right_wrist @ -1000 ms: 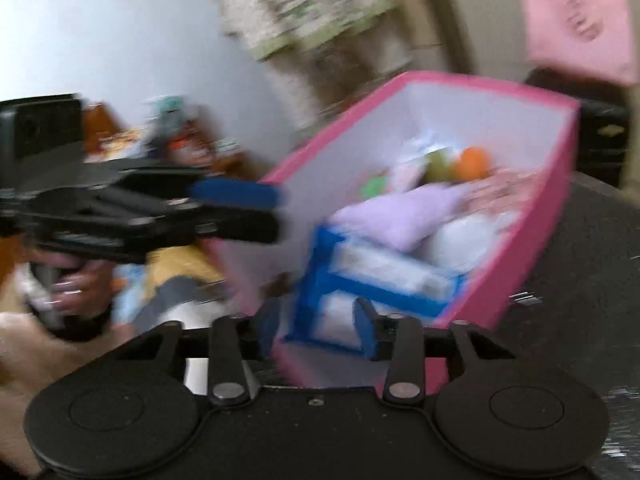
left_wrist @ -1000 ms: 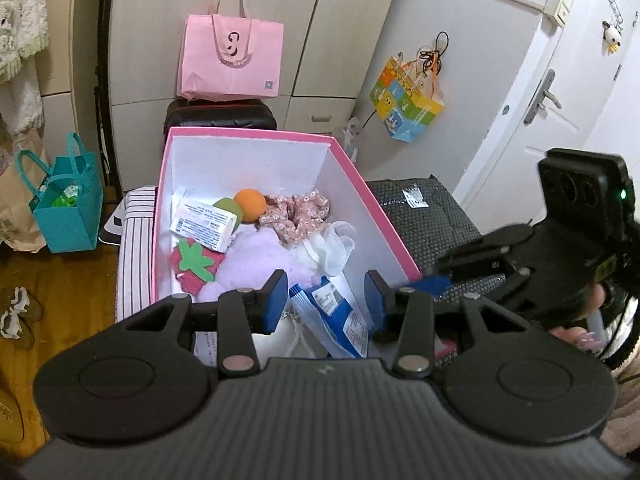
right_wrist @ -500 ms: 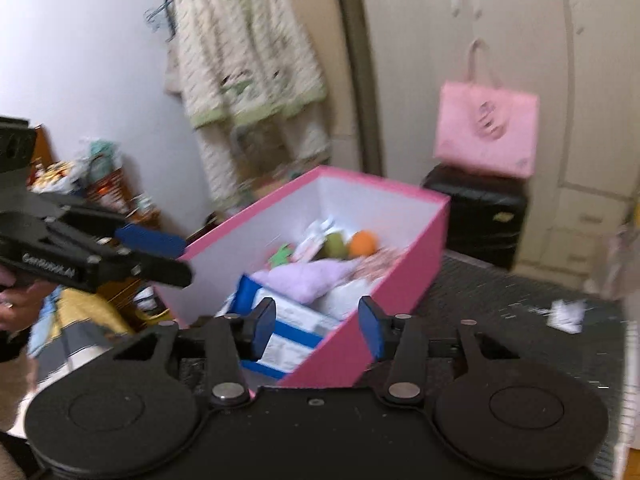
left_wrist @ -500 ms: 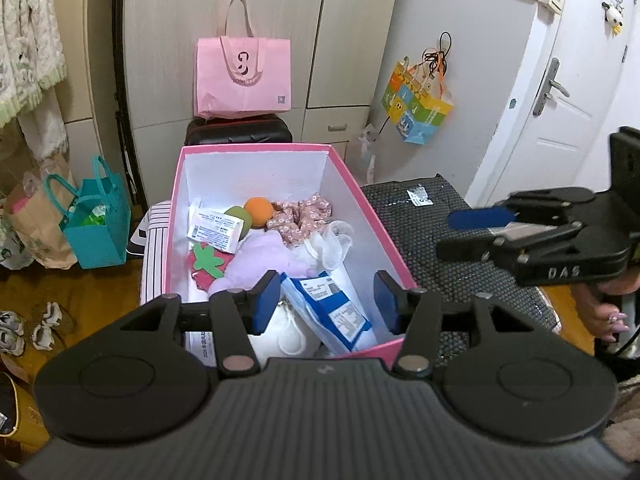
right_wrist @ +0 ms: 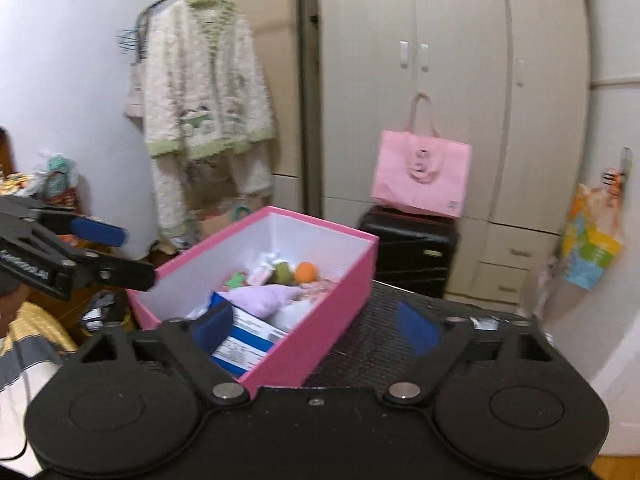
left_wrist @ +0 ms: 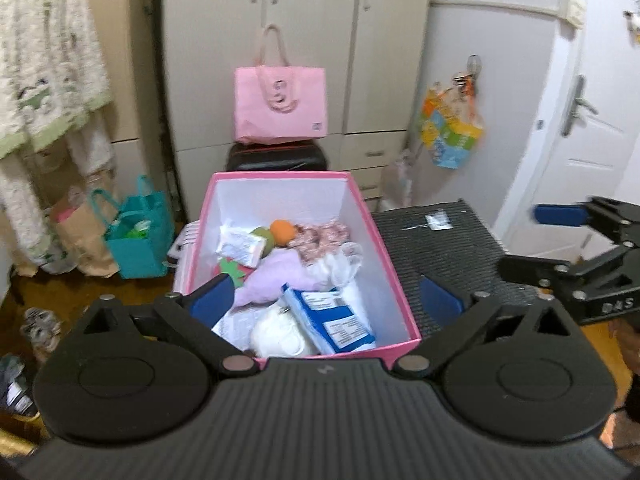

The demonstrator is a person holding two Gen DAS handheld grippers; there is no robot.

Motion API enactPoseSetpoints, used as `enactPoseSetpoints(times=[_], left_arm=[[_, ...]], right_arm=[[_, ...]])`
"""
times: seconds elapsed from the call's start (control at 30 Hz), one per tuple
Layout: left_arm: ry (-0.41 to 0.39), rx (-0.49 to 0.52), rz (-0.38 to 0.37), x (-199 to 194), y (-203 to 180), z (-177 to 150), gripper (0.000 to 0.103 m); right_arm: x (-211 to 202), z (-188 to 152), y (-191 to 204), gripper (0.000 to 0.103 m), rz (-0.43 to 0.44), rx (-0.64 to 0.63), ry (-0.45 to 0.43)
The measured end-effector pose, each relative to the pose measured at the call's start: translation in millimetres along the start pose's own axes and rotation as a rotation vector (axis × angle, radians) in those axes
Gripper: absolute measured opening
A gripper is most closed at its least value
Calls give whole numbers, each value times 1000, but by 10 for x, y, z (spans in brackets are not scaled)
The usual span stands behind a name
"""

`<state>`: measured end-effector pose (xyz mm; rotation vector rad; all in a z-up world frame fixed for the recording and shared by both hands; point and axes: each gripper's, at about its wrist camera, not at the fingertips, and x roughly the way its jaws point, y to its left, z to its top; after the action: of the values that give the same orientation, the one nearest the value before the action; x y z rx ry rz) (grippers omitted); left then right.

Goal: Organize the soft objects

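A pink box [left_wrist: 394,280] with white inner walls holds soft things: a lilac plush [left_wrist: 276,276], a blue-and-white packet [left_wrist: 332,320], a white pouch [left_wrist: 280,336], flowered cloth [left_wrist: 320,236] and an orange ball [left_wrist: 282,230]. My left gripper [left_wrist: 325,300] hovers over the box's near end. Its jaws are opening wide and nothing is between them. My right gripper [right_wrist: 314,328] hangs at the box's [right_wrist: 332,320] right side, jaws also opening and empty. Each view shows the other gripper at its edge, the right gripper [left_wrist: 560,236] and the left gripper [right_wrist: 80,248].
The box rests beside a black mesh-topped case [left_wrist: 440,248]. Behind it, a pink tote [left_wrist: 280,108] stands on a black suitcase [left_wrist: 276,158] against the wardrobe. A teal bag [left_wrist: 136,236] is on the floor at the left. A fleece garment [right_wrist: 208,92] hangs there, and a door [left_wrist: 580,140] is at the right.
Both grippers have gone from nearly shut to wide open. Both have pulled back and risen, so the box looks smaller and farther off.
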<state>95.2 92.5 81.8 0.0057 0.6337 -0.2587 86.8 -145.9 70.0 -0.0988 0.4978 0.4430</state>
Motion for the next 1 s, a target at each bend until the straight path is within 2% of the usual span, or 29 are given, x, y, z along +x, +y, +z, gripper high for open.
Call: enactPoseSetpoints(times=[0.1, 0.2, 0.3, 0.4, 0.53, 0.8, 1.0], left_arm=[[23, 4, 71, 17, -54, -1, 103], [20, 37, 99, 9, -110, -35, 103], [-12, 56, 128, -8, -184, -104, 103], [-41, 85, 172, -29, -281, -182, 103], [-88, 101, 260, -64, -424, -291, 103], [-84, 51, 198, -136, -489, -378, 103], [-73, 22, 210, -131, -516, -450, 103]], right_arm=[[-22, -10, 12, 102, -119, 32, 29], [-42, -16, 34, 102, -222, 37, 72], [-95, -66, 29, 102, -252, 49, 86], [-168, -149, 57, 102, -307, 66, 57], [-271, -247, 7, 102, -293, 152, 38], [-431, -324, 58, 102, -456, 158, 30], [-483, -423, 109, 102, -451, 167, 48]])
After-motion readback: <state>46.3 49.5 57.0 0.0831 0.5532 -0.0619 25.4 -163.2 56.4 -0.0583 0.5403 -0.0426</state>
